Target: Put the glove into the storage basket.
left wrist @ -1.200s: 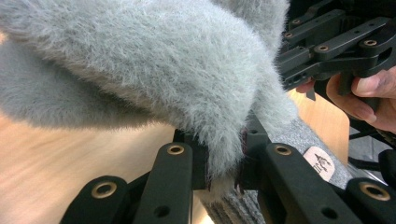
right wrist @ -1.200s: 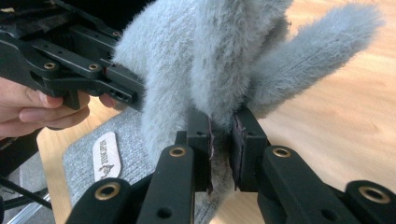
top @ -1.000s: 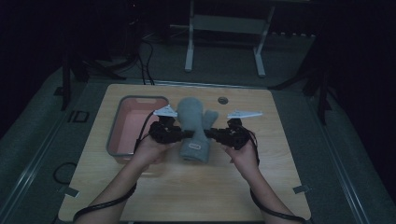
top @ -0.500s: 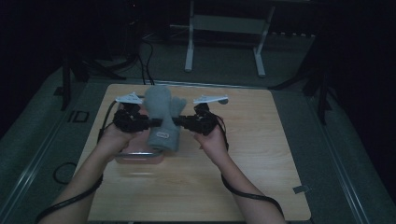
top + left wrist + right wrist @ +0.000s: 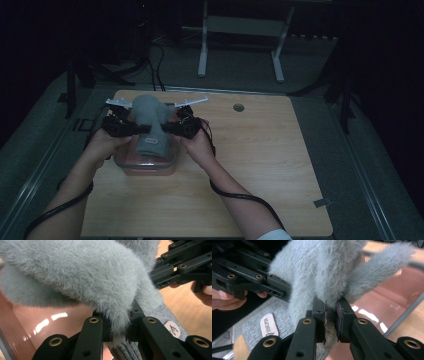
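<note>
A fluffy grey mitten [image 5: 149,116] with a knit cuff and a small label [image 5: 173,328] hangs between both grippers over a pink plastic container [image 5: 131,165] at the table's left. My left gripper [image 5: 142,130] is shut on the mitten's left edge; its jaws pinch the grey fur [image 5: 119,336]. My right gripper [image 5: 165,128] is shut on the mitten's right edge, with fur squeezed between its pads [image 5: 330,325]. The cuff [image 5: 254,327] hangs down toward the container. The container's pink inside [image 5: 387,302] shows below the mitten.
The wooden table [image 5: 260,165] has a small round grommet hole [image 5: 239,107] near its far edge. Cables [image 5: 235,192] trail from both grippers along the forearms. A white metal stand [image 5: 240,30] is on the floor beyond the table.
Both grippers have carried the mitten from the table's middle leftward, and it now hangs over the pink container.
</note>
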A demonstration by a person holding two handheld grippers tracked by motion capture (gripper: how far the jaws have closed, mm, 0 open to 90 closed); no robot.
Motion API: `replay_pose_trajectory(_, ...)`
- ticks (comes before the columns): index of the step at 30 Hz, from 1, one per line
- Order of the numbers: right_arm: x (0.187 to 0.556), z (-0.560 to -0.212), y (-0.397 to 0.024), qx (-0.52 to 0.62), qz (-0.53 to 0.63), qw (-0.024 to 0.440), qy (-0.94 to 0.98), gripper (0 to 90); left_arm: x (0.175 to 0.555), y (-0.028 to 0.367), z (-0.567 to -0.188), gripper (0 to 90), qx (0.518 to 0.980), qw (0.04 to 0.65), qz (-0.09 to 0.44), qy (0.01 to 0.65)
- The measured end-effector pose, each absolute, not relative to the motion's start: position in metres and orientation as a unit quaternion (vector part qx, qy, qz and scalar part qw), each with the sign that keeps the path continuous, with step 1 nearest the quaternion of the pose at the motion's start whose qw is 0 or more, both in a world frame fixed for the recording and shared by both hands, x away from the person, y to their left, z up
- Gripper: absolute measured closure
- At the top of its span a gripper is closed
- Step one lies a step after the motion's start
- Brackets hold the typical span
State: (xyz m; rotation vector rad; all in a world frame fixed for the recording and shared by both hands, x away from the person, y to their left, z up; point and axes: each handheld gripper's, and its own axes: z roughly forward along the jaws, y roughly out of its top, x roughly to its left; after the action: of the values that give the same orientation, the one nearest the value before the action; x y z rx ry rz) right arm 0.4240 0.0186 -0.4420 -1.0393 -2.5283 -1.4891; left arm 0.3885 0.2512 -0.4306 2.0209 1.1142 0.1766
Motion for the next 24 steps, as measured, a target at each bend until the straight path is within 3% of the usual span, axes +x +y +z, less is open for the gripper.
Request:
replay_pose_trajectory(11,0.444,-0.486,0.032,-0.368,-0.402,0.020,-0.838,79.7,0.409,0.238,-0.475,79.3,0.808,0.335,0.054,0.481)
replay_pose_trajectory(17,0.445,-0.493,0.047,-0.366,-0.356,-0.007,-0.859,78.0,0.417,0.235,-0.486,78.7,0.814,0.299,0.051,0.495)
replay_pose_trajectory(21,0.444,-0.490,0.054,-0.357,-0.328,-0.030,-0.874,70.1,0.420,0.233,-0.491,77.0,0.815,0.283,0.040,0.504)
replay_pose_trajectory(22,0.443,-0.484,0.055,-0.343,-0.331,-0.040,-0.878,62.9,0.422,0.231,-0.496,74.9,0.816,0.270,0.033,0.509)
replay_pose_trajectory(24,0.441,-0.479,0.053,-0.335,-0.335,-0.044,-0.879,58.5,0.423,0.228,-0.496,69.5,0.816,0.262,0.040,0.513)
